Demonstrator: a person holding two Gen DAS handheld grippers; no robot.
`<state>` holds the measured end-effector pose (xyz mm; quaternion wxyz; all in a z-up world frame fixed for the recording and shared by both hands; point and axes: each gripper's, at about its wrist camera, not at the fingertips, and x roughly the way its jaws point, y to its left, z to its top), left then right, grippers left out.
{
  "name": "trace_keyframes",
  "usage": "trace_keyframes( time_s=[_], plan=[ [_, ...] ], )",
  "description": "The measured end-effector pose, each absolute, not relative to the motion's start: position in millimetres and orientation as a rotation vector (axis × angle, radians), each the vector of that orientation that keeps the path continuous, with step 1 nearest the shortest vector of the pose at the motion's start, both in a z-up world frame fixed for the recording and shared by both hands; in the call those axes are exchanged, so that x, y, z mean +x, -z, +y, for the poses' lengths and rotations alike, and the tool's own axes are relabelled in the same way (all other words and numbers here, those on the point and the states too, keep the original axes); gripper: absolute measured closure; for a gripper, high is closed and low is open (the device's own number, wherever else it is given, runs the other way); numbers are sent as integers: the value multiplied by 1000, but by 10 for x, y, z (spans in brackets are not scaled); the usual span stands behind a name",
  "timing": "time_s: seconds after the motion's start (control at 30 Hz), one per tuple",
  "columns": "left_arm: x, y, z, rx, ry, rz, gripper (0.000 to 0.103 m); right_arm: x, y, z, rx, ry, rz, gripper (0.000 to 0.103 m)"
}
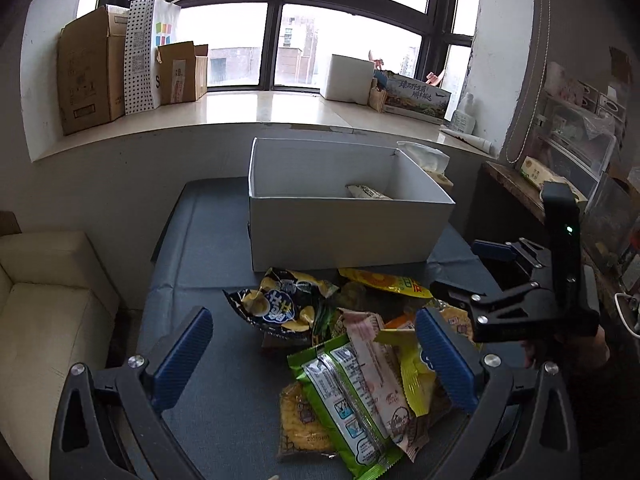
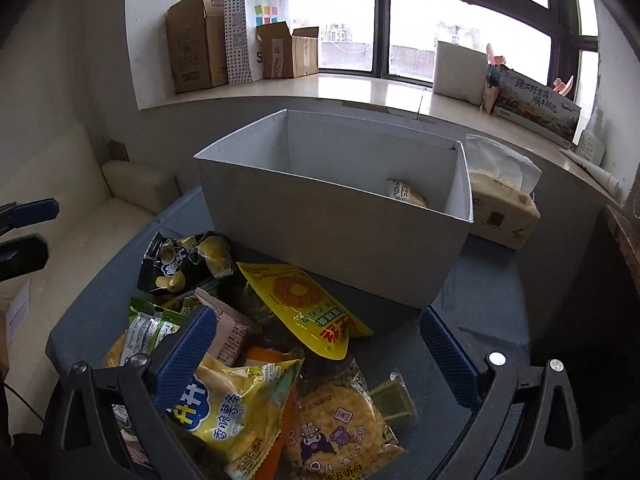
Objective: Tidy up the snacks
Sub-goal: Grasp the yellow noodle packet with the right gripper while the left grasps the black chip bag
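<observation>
A white box (image 1: 340, 232) stands on the blue-grey table, also in the right wrist view (image 2: 332, 236); one pale packet (image 1: 366, 191) (image 2: 406, 194) lies inside at its right. In front lies a pile of snacks: a black chip bag (image 1: 276, 306) (image 2: 186, 262), a yellow pouch (image 2: 306, 306) (image 1: 384, 280), a green packet (image 1: 344, 404), a yellow puff bag (image 2: 236, 404), a round cracker pack (image 2: 340, 428). My left gripper (image 1: 312, 356) is open and empty over the pile. My right gripper (image 2: 316, 354) is open and empty over the pile; it also shows in the left wrist view (image 1: 472, 276).
A tissue pack (image 2: 504, 208) sits right of the box. A cream sofa (image 1: 44, 312) stands left of the table. Cardboard boxes (image 1: 92, 68) and a white box (image 1: 348, 78) stand on the windowsill. A cluttered shelf (image 1: 560, 176) is at the right.
</observation>
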<state>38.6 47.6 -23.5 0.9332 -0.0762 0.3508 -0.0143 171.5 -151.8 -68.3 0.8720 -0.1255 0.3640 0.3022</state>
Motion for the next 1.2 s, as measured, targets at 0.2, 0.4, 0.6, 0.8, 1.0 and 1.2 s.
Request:
trace_keyframes(
  time_s=[0.2,0.4,0.6,0.8,1.0,1.2],
  plan=[
    [301,349,555,-180,25,738,0,2115,1004,-1149,-403,-698,919,0],
    [288,364,605,-190,31,736,0,2369,1308,-913,-506,-696,1019,1],
    [298,428,620,-187,23,749,0,2459,1508,-864,-543,-689,1071,51],
    [360,555,682,-201,8,778,0,2414,1386,-1068,-459,-716,1039,78],
    [621,659,708,-186,25,834,0,2230,1113,-1354,-379,-713,949,80],
    [1141,797,733,-171,76,921,0,1884,628,-1789,-215,-683,785,80]
  ],
)
